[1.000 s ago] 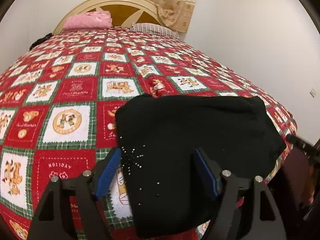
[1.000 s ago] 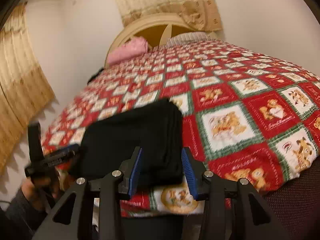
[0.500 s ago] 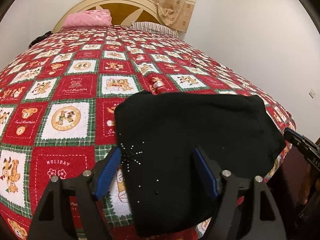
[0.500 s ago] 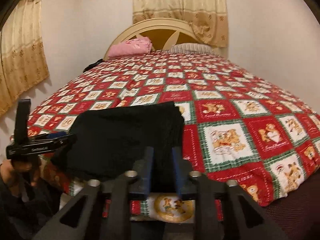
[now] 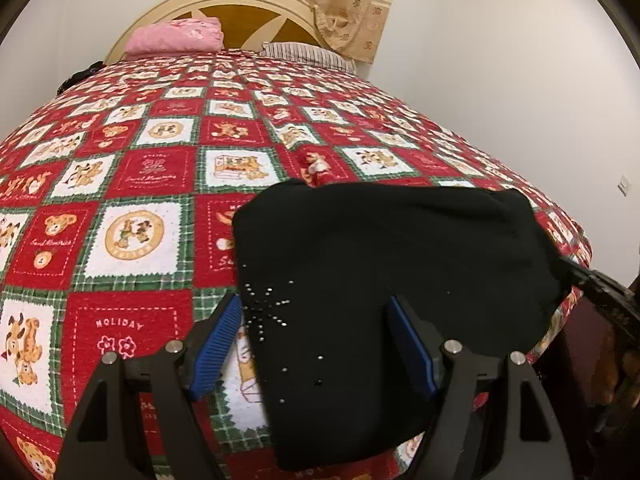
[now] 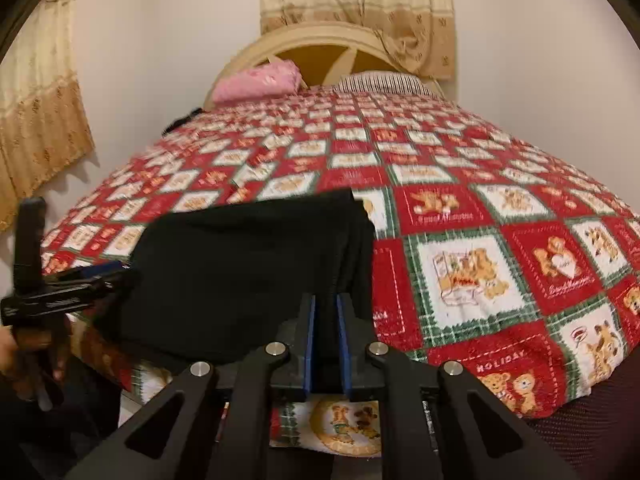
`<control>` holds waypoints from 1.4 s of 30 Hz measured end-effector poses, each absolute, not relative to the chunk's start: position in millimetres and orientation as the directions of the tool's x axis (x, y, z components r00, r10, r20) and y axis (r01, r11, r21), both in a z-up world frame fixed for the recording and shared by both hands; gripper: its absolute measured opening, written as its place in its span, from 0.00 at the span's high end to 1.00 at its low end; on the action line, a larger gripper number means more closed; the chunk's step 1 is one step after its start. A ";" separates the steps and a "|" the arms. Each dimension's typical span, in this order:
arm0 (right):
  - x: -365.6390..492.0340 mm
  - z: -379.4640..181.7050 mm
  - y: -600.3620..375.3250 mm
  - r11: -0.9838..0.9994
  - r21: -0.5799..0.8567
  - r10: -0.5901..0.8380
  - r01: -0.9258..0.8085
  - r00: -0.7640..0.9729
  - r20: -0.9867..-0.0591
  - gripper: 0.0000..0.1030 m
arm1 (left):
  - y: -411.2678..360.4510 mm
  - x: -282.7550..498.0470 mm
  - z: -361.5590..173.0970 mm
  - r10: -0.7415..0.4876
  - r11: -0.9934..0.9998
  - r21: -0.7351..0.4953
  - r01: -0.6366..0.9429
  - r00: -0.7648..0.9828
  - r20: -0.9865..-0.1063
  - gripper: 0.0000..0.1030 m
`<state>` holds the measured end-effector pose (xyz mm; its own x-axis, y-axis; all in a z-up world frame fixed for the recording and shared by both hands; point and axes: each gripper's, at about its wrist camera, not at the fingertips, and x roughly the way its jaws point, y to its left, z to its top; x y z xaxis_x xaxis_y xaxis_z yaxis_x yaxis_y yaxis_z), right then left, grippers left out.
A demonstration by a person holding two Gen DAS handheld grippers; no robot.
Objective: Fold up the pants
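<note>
The black pants lie folded into a rough rectangle at the near edge of the bed, with small silver studs near their left edge. They also show in the right wrist view. My left gripper is open, its blue pads standing above the pants' near left part without holding them. My right gripper is closed down to a narrow gap at the pants' near right edge; whether cloth sits between the pads is hard to tell. The left gripper shows from the side in the right wrist view.
The bed carries a red, white and green holiday quilt. A pink pillow and a striped pillow lie at the cream headboard. Curtains hang at the left wall. The bed's foot edge is right below the grippers.
My right gripper has closed from wide open to nearly shut and swung to face the headboard. My left gripper and the pants have stayed almost still.
</note>
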<state>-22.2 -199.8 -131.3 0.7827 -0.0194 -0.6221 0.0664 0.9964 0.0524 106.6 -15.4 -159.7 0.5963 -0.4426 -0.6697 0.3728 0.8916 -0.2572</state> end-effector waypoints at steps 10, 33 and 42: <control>-28.4 -149.3 -212.7 0.995 0.028 -0.057 0.101 0.746 -0.663 0.91 | -12.9 108.7 -165.4 -0.441 0.892 -0.257 0.372 0.590 -0.677 0.18; 18.7 -150.0 -243.7 0.959 0.266 0.096 0.103 0.759 -0.644 0.50 | 0.9 140.1 -169.3 -0.445 0.893 -0.281 0.352 0.592 -0.672 0.16; 26.0 -163.2 -249.5 0.950 0.295 0.109 0.106 0.770 -0.629 0.50 | -7.2 145.6 -171.6 -0.435 0.895 -0.256 0.365 0.590 -0.680 0.13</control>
<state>26.0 -249.5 -163.2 0.7698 0.1090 -0.6289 0.1064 0.9496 0.2948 145.6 -7.2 -171.6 0.5897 -0.4353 -0.6803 0.3650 0.8950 -0.2562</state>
